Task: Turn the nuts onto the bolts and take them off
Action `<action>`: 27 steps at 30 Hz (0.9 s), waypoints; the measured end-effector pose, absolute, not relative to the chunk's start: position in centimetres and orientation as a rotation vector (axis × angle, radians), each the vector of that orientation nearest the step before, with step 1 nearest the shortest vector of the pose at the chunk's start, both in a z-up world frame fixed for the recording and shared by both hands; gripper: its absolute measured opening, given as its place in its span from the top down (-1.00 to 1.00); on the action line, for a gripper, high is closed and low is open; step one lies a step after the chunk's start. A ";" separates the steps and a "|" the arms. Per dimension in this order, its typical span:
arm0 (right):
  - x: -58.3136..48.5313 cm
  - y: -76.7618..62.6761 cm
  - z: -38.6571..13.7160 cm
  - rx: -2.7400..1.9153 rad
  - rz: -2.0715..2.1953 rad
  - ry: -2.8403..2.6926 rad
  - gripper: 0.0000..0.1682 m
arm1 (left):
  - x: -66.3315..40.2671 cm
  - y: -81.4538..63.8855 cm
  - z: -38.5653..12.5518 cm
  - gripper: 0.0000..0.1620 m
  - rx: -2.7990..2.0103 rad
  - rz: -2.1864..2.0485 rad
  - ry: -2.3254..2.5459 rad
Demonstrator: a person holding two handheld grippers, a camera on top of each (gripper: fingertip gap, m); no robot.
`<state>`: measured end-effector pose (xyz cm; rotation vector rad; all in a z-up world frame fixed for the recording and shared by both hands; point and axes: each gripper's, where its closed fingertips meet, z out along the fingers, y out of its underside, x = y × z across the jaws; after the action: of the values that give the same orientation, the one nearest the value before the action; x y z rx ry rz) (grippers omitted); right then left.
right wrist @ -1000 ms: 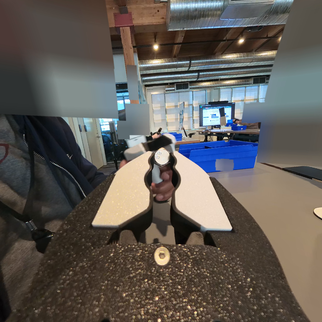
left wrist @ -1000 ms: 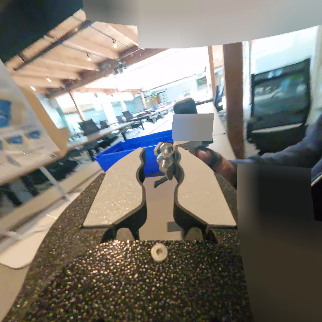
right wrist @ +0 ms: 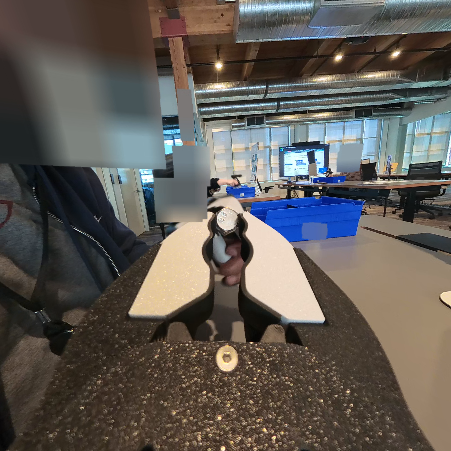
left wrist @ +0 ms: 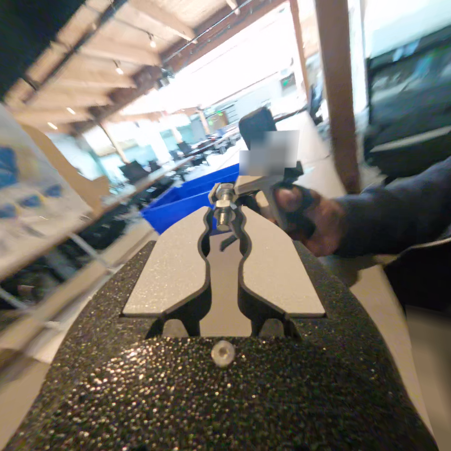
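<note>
In the left wrist view, a silver bolt (left wrist: 222,219) stands almost upright between my left gripper's (left wrist: 223,210) fingertips, threaded end down. A hex nut (left wrist: 223,203) sits on its thread, and the left jaws are closed against it. My right gripper (left wrist: 234,189) comes in from the right, held by a gloved hand (left wrist: 300,214), and grips the bolt head. In the right wrist view, my right gripper (right wrist: 227,219) is shut on the bolt head (right wrist: 227,220). The nut is hidden behind the head there. The hand (right wrist: 231,266) holding the left gripper shows through the gap.
A blue bin (right wrist: 310,219) stands on the grey table (right wrist: 366,280) beyond the grippers and also shows in the left wrist view (left wrist: 190,202). A black mat (right wrist: 427,241) and a white disc (right wrist: 446,299) lie at the right. The person's hooded torso (right wrist: 48,244) is close on the left.
The left jaws have narrowed around the nut, and the left view has swung, so the bolt now stands more upright. The right gripper still holds the bolt head and has barely moved.
</note>
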<state>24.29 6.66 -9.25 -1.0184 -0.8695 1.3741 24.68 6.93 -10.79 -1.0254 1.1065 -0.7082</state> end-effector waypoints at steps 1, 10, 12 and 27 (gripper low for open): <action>24.3 6.7 -9.2 -1.019 1.373 -0.869 0.81 | 24.6 7.0 -10.8 0.77 -0.984 -0.604 1.125; 24.6 6.8 -9.1 -1.013 1.380 -0.851 0.81 | 23.5 7.6 -9.2 0.55 -1.171 -1.179 0.871; 24.5 6.8 -9.1 -1.013 1.380 -0.853 0.81 | 23.5 7.6 -9.3 0.57 -1.236 -1.349 0.828; 24.2 6.7 -9.3 -1.025 1.356 -0.874 0.80 | 24.7 6.5 -10.6 0.77 -1.375 -1.600 0.836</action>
<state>24.20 6.70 -9.34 -1.0254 -0.8744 1.3562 24.75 6.50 -10.59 -1.3751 0.8365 -1.5998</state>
